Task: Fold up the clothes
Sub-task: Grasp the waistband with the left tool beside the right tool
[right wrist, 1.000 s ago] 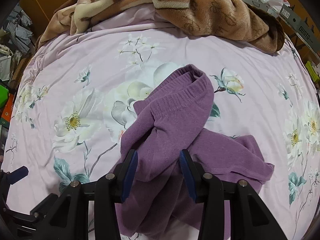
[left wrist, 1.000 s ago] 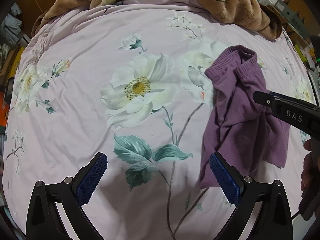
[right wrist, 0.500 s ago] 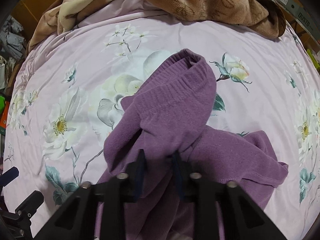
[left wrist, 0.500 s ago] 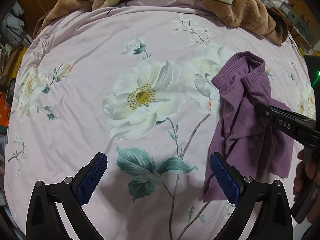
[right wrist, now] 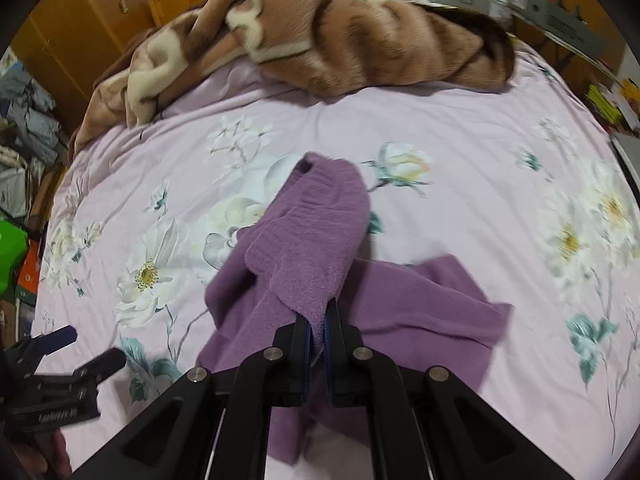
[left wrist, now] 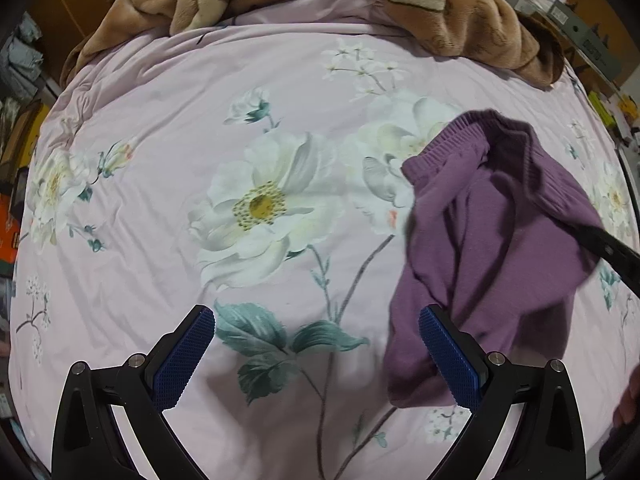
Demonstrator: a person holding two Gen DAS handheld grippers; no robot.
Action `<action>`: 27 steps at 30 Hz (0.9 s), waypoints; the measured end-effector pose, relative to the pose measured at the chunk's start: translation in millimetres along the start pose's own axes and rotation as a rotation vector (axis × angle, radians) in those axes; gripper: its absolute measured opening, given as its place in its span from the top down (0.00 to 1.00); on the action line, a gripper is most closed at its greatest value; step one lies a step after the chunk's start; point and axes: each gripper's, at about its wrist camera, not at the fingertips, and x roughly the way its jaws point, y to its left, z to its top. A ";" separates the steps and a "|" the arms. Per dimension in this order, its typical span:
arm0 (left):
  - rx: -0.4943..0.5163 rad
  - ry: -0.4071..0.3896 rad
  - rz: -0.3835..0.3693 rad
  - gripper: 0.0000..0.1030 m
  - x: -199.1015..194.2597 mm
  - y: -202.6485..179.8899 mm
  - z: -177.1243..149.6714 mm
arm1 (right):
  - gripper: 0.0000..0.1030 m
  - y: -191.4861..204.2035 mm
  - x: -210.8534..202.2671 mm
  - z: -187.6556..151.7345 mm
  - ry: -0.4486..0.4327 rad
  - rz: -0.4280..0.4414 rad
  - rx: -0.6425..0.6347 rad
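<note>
A purple knitted garment [right wrist: 312,240] lies crumpled on the flowered bed sheet [left wrist: 160,140]. My right gripper [right wrist: 316,320] has its jaws closing, and the blue pads pinch a fold of the fabric, which rises off the sheet. In the left wrist view the same garment [left wrist: 480,232] hangs at the right from the right gripper's black finger [left wrist: 608,244]. My left gripper [left wrist: 316,320] stands open above bare sheet, its right finger [left wrist: 448,360] beside the garment's lower edge. From the right wrist view the left gripper [right wrist: 88,348] shows at the lower left.
A brown and cream fleece blanket [right wrist: 360,40] is heaped along the far side of the bed. Boxes and bags [right wrist: 16,240] crowd the floor at the left. Shelves with boxes [left wrist: 592,40] run along the right, and a wooden wardrobe [right wrist: 80,20] stands behind.
The right gripper's jaws closed onto a fold of the purple garment and lifted it, pulling the fabric up and bunching it. The left gripper stayed open in place.
</note>
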 end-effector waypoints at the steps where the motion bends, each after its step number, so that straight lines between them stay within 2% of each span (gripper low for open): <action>1: 0.004 0.000 -0.007 0.01 -0.3 -3.6 0.4 | 0.95 -8.2 -8.5 -4.6 -0.005 -0.007 0.015; 8: 0.070 -0.005 -0.065 0.01 1.8 -42.4 4.3 | 0.97 -73.4 -58.3 -43.7 -0.021 -0.097 0.115; 12: 0.120 -0.005 -0.112 0.01 9.6 -70.3 9.8 | 0.97 -120.1 -63.0 -67.7 0.020 -0.137 0.211; 14: 0.130 -0.008 -0.126 0.00 15.7 -79.3 17.2 | 0.95 -136.5 -63.5 -74.7 0.022 -0.116 0.263; 16: 0.134 -0.010 -0.137 0.00 23.1 -86.3 26.9 | 0.92 -134.1 -60.6 -72.3 0.008 -0.093 0.239; 19: 0.150 -0.016 -0.120 0.00 38.0 -92.4 45.4 | 0.74 -115.9 -47.1 -61.5 -0.005 -0.040 0.173; 23: 0.146 -0.008 -0.121 0.00 57.1 -91.3 66.7 | 0.72 -81.8 -16.7 -47.0 0.019 0.027 0.072; 27: 0.116 0.006 -0.151 0.00 74.7 -86.1 83.6 | 0.69 -47.5 11.0 -37.6 0.036 0.038 -0.049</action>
